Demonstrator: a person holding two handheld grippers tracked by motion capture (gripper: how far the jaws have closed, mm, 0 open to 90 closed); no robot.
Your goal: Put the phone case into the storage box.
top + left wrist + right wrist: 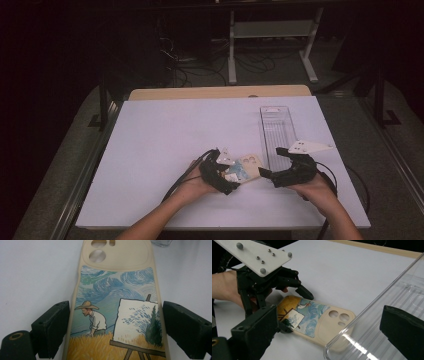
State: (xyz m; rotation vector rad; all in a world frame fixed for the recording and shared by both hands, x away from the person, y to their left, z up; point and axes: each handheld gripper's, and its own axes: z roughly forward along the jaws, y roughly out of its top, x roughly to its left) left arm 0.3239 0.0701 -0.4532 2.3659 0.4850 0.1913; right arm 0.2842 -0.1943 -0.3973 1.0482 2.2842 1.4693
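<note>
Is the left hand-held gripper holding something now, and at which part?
The phone case lies between the left hand-held gripper jaws at its lower long edges, but small gaps show, so nothing is gripped yet.

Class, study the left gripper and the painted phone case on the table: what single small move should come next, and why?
Probably close the left gripper a little further until its pads meet the phone case. Its jaws straddle the case's two long edges with small gaps on each side, so nothing is gripped yet. The case lies flat on the white table, beside the clear tray.

One phone case point(117, 302), one clear tray point(277, 132)
</note>
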